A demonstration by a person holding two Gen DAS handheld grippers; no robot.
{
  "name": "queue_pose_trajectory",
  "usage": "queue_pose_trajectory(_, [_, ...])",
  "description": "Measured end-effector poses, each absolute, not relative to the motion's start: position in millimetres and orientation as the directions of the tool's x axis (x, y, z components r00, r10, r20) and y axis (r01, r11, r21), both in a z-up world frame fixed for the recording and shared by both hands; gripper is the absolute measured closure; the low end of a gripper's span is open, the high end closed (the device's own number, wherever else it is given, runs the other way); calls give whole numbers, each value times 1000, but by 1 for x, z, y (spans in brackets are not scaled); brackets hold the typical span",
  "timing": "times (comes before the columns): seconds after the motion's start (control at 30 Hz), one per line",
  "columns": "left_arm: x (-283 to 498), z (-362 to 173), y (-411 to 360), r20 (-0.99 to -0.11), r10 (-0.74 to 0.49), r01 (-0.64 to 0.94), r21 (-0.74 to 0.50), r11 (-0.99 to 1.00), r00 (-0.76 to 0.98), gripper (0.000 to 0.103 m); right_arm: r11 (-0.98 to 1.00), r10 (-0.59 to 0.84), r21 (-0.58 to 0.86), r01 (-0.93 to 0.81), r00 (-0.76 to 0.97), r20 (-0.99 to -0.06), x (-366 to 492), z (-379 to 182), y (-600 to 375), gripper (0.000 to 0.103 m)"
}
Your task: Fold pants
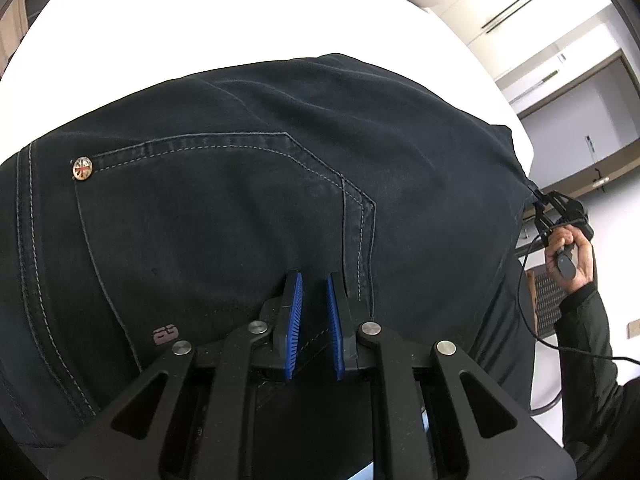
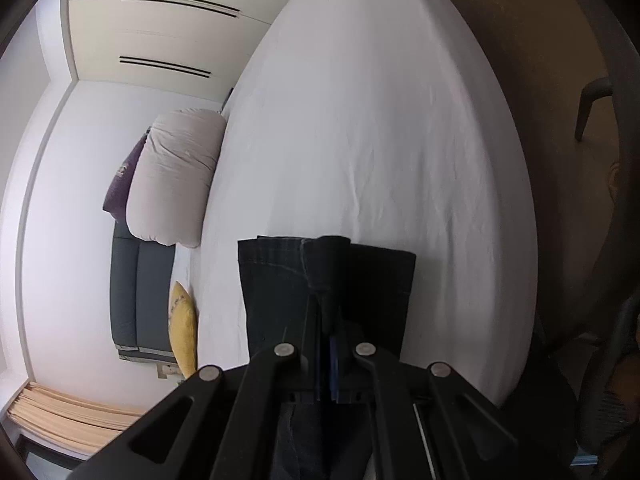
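Dark denim pants (image 1: pixel 240 200) lie spread over a white bed (image 1: pixel 160 20), back pocket and a metal rivet facing up. My left gripper (image 1: pixel 314 280) sits at the waist end, its blue pads nearly together with the waistband fabric pinched between them. At the far right edge of the pants, my right gripper (image 1: pixel 538 204) grips the cloth, held by a person's hand (image 1: pixel 568 248). In the right wrist view, the right gripper (image 2: pixel 330 320) is shut on a bunched fold of the leg hem (image 2: pixel 280 280), which hangs just above the sheet.
The white sheet (image 2: pixel 360 120) stretches far ahead of the hem. A grey pillow (image 2: pixel 176 176), a yellow cushion (image 2: pixel 182 332) and a grey headboard (image 2: pixel 136 300) lie left of the bed. A dark chair (image 2: pixel 592 108) stands on the right. A cable (image 1: pixel 532 320) trails from the right gripper.
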State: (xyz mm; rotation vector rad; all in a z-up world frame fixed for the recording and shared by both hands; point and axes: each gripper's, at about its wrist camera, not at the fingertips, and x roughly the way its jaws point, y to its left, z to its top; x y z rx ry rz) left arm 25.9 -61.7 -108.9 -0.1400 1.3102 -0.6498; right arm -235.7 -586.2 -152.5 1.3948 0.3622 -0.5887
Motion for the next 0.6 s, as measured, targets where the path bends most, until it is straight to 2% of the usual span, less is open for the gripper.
queue_pose_trajectory(0.13, [28, -107, -64, -853, -514, 373, -449, 812, 94, 90, 61, -155, 782, 620, 780, -606, -231, -170, -594, 101])
queue_pose_trajectory(0.3, [24, -104, -61, -856, -509, 392, -440, 808, 88, 90, 45, -150, 808, 587, 804, -575, -237, -172, -601, 100])
queue_pose_trajectory(0.4, [22, -104, -58, -852, -516, 384, -449, 807, 88, 90, 62, -163, 795, 603, 792, -588, -240, -166, -598, 92])
queue_pose_trajectory(0.47, [21, -105, -56, -850, -519, 381, -453, 806, 89, 90, 121, -168, 749, 651, 757, -631, -235, -156, -595, 89])
queue_pose_trajectory(0.53, [20, -106, -55, -848, -522, 381, -454, 805, 91, 90, 194, -176, 661, 725, 689, -703, -225, -142, -595, 85])
queue_pose_trajectory(0.6, [19, -106, -54, -847, -523, 380, -455, 805, 93, 90, 239, -223, 555, 797, 601, -768, -221, -123, -595, 75])
